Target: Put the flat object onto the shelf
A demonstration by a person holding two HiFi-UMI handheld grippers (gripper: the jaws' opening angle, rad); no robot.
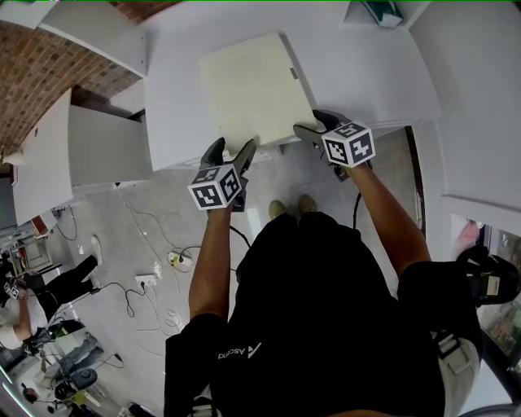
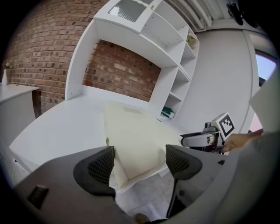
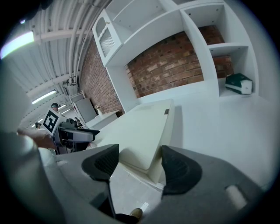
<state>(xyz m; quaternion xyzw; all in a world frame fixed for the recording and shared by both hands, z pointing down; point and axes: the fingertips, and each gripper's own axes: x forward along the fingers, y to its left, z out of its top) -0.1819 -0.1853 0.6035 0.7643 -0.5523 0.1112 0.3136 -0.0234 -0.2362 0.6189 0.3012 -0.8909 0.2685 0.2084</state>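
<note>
The flat cream object (image 1: pixel 254 91) lies on the white shelf surface (image 1: pixel 366 73), its near edge at the shelf's front rim. My left gripper (image 1: pixel 230 153) stands open at the object's near left corner. In the left gripper view that corner (image 2: pixel 131 140) sits between the wide pads, with the right pad apart from it. My right gripper (image 1: pixel 319 126) is open at the near right corner. In the right gripper view that corner (image 3: pixel 146 131) reaches in between the pads, with a gap at the left pad. Each gripper also shows in the other's view: the right gripper (image 2: pixel 199 140) and the left gripper (image 3: pixel 81 135).
A green box (image 3: pixel 238 83) sits in a side cubby at the right (image 1: pixel 383 12). White shelf uprights and a brick wall (image 2: pixel 118 70) stand behind the surface. A white cabinet (image 1: pixel 98 147) is at the left. Cables (image 1: pixel 163 269) lie on the floor below.
</note>
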